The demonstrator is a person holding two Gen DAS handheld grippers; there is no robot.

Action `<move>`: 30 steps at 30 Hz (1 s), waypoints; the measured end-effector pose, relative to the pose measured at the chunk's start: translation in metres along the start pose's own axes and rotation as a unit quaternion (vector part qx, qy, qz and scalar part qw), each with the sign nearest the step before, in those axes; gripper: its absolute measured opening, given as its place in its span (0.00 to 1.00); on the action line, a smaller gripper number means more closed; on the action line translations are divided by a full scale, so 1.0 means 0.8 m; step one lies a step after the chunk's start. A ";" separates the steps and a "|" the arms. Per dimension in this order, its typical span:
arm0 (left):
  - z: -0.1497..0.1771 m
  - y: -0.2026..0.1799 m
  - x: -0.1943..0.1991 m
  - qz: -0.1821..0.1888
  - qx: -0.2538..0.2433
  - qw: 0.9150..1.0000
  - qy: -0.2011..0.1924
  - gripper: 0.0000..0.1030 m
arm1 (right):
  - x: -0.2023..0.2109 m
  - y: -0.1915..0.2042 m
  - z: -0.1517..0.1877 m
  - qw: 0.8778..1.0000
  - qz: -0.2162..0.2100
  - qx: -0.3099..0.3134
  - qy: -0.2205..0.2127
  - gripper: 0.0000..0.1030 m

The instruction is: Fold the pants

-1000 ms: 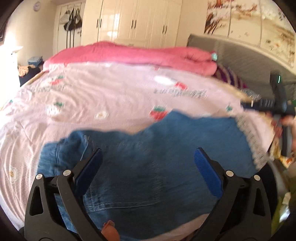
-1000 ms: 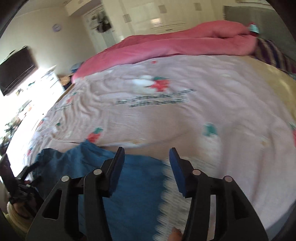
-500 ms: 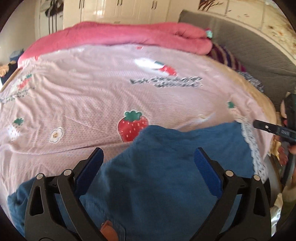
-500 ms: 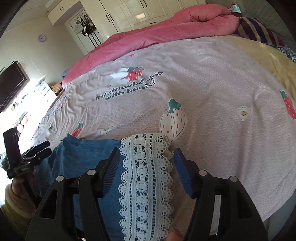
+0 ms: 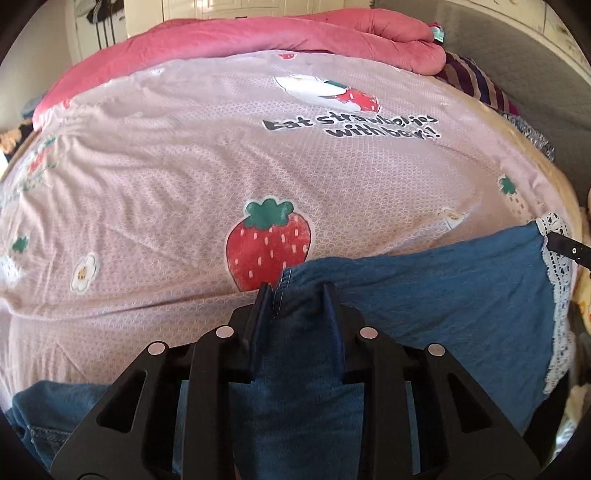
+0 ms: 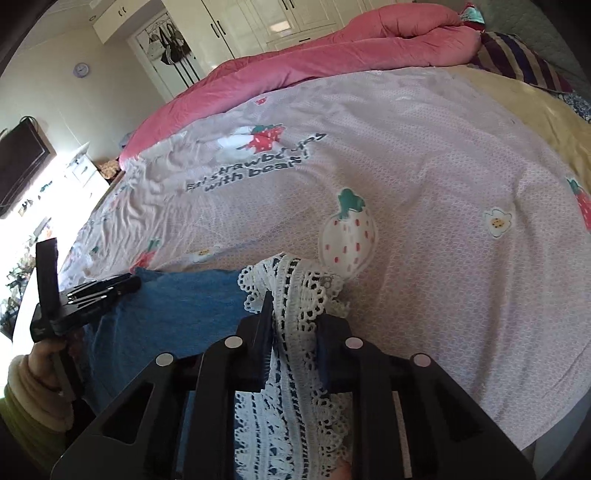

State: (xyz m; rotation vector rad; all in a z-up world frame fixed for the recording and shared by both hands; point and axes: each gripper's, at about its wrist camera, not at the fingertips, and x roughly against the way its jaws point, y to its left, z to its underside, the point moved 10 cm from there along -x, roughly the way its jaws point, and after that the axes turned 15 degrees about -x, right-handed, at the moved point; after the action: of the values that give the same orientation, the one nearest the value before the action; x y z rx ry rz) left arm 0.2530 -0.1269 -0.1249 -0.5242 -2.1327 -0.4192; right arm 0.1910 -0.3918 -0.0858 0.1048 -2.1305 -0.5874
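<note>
Hidden parts: lower legs of the blue denim pants (image 5: 424, 317) run under the gripper bodies and off the bottom edge in both wrist views; the waist cannot be made out.
Left gripper (image 5: 295, 299): jaws drawn in narrow, pinching a stitched denim edge between the dark blue pads (image 5: 263, 314); the bunched cloth fills the gap.
Right gripper (image 6: 293, 314): jaws narrow, clamped on the white lace trim (image 6: 303, 291) at the pants' hem; the right pad is half buried in lace.
Right gripper seen from the left wrist: only a black fingertip at the far right frame edge, touching the lace.
Pants position: near edge of the bed, spread between the two grippers, lying on the pink strawberry sheet (image 5: 184, 177).
Textures: denim is soft and wrinkled; the lace is openwork with scalloped loops; the sheet carries a fine honeycomb print, strawberries, flowers and dark lettering.
Far side: thick pink quilt (image 5: 258, 40) rolled along the bed; a striped purple pillow (image 6: 517, 59) beside it, partly cut off.
Background: white wardrobe (image 6: 280, 18) doors, blown out by light.
</note>
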 end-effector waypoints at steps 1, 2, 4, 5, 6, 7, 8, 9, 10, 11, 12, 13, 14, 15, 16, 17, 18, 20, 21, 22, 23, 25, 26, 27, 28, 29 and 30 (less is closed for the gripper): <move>0.000 0.000 -0.001 -0.004 -0.001 1.000 0.000 0.22 | -0.008 -0.005 0.004 1.000 0.014 0.001 0.007 0.19; 0.000 0.001 -0.003 -0.007 -0.002 1.000 0.002 0.23 | -0.012 -0.006 0.006 1.000 0.020 0.003 0.009 0.21; 0.002 0.005 -0.006 -0.004 0.005 1.000 0.003 0.24 | -0.015 -0.007 0.007 1.000 0.023 0.003 0.006 0.21; 0.003 0.006 -0.007 -0.002 0.008 1.000 0.001 0.25 | -0.015 -0.008 0.008 1.000 0.022 0.000 0.005 0.22; 0.003 0.007 -0.008 -0.002 0.008 1.000 0.001 0.25 | -0.015 -0.009 0.008 1.000 0.022 -0.003 0.006 0.22; 0.003 0.007 -0.008 -0.002 0.008 1.000 0.000 0.25 | -0.015 -0.009 0.009 1.000 0.026 -0.001 0.005 0.23; 0.003 0.007 -0.008 -0.004 0.006 1.000 -0.001 0.25 | -0.017 -0.008 0.009 1.000 0.029 0.004 0.005 0.26; 0.003 0.006 -0.007 -0.005 0.005 1.000 -0.002 0.25 | -0.016 -0.007 0.010 0.999 0.033 0.009 0.004 0.26; 0.003 0.006 -0.007 -0.007 0.005 1.000 -0.002 0.25 | -0.015 -0.007 0.010 0.999 0.038 0.013 0.003 0.30; 0.003 0.006 -0.007 -0.009 0.005 1.000 -0.002 0.25 | -0.014 -0.008 0.010 0.999 0.047 0.012 0.003 0.35; 0.003 0.006 -0.007 -0.010 0.004 1.000 -0.001 0.25 | -0.014 -0.008 0.010 0.999 0.046 0.011 0.005 0.36; 0.003 0.005 -0.006 -0.013 0.002 1.000 -0.001 0.25 | -0.013 -0.008 0.011 0.999 0.043 0.009 0.008 0.37; 0.002 0.005 -0.005 -0.017 0.001 1.000 -0.002 0.25 | -0.012 -0.008 0.011 0.999 0.043 0.007 0.008 0.37; 0.003 0.004 -0.005 -0.019 -0.001 1.000 -0.002 0.25 | -0.012 -0.008 0.011 0.999 0.043 0.008 0.009 0.38; 0.003 0.004 -0.004 -0.021 -0.001 1.000 -0.002 0.26 | -0.011 -0.005 0.012 0.999 0.042 0.013 0.010 0.41; 0.002 0.005 -0.004 -0.020 0.001 1.000 -0.003 0.26 | -0.010 -0.003 0.012 0.999 0.041 0.014 0.011 0.44; 0.002 0.005 -0.003 -0.020 0.002 1.000 -0.003 0.25 | -0.008 -0.002 0.013 0.999 0.040 0.013 0.011 0.45; 0.001 0.005 0.002 -0.021 0.002 1.000 -0.007 0.26 | -0.003 0.001 0.013 0.999 0.038 0.009 0.009 0.49; 0.001 0.004 0.005 -0.020 0.002 1.000 -0.009 0.26 | 0.000 0.003 0.012 0.999 0.037 0.009 0.005 0.50; 0.000 0.004 0.009 -0.020 0.002 1.000 -0.013 0.26 | 0.003 0.004 0.011 0.999 0.036 0.010 0.001 0.52; -0.001 0.004 0.011 -0.020 0.003 1.000 -0.015 0.26 | 0.008 0.006 0.010 0.999 0.037 0.010 -0.003 0.53; -0.002 0.003 0.018 -0.017 0.006 1.000 -0.022 0.27 | 0.013 0.009 0.010 0.999 0.035 0.012 -0.007 0.54; -0.003 0.003 0.021 -0.016 0.008 1.000 -0.025 0.34 | 0.017 0.012 0.011 0.999 0.034 0.015 -0.009 0.56; -0.004 0.003 0.026 -0.014 0.012 0.999 -0.030 0.37 | 0.019 0.013 0.012 0.999 0.034 0.017 -0.011 0.58; -0.004 0.002 0.030 -0.012 0.014 0.999 -0.034 0.40 | 0.023 0.015 0.013 0.999 0.033 0.018 -0.013 0.60; -0.005 0.000 0.036 -0.011 0.015 0.999 -0.040 0.40 | 0.027 0.017 0.014 0.999 0.032 0.020 -0.015 0.61; -0.004 0.000 0.040 -0.011 0.015 0.999 -0.044 0.40 | 0.029 0.018 0.014 0.999 0.031 0.022 -0.016 0.61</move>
State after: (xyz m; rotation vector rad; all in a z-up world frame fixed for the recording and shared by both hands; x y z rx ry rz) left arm 0.2383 -0.1220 -0.0966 -0.5104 -2.2282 -0.3808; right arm 0.1704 -0.3815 -0.0674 0.0543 -2.1700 -0.5080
